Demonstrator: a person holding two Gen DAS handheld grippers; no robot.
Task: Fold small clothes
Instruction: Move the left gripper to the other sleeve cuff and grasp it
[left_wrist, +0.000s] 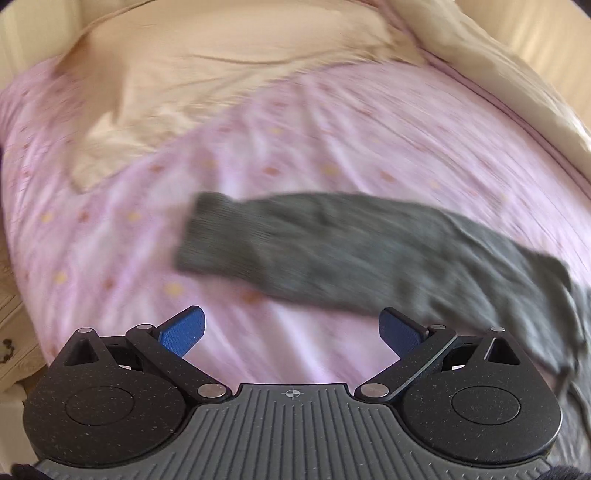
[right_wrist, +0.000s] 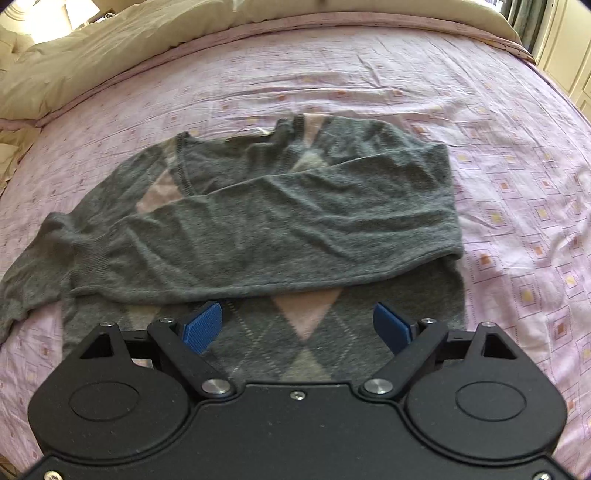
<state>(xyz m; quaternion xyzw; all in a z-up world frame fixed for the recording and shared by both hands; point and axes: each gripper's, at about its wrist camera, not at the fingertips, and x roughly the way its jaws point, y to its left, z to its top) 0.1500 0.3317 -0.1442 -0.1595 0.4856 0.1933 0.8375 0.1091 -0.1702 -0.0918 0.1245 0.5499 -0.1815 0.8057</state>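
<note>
A grey sweater is laid out on a pink bedsheet, with both grippers held wide and empty.

In the left wrist view (blurred), the left gripper (left_wrist: 291, 328) is seen spread wide above the pink bedsheet (left_wrist: 332, 129), with one grey sleeve (left_wrist: 332, 243) stretched just beyond its blue pads (left_wrist: 184, 330). In the right wrist view, the right gripper (right_wrist: 297, 325) is likewise held wide over the argyle hem of the sweater (right_wrist: 280, 221), whose other sleeve is folded across the body; a cream duvet (right_wrist: 92, 55) is bunched along the far edge.
</note>
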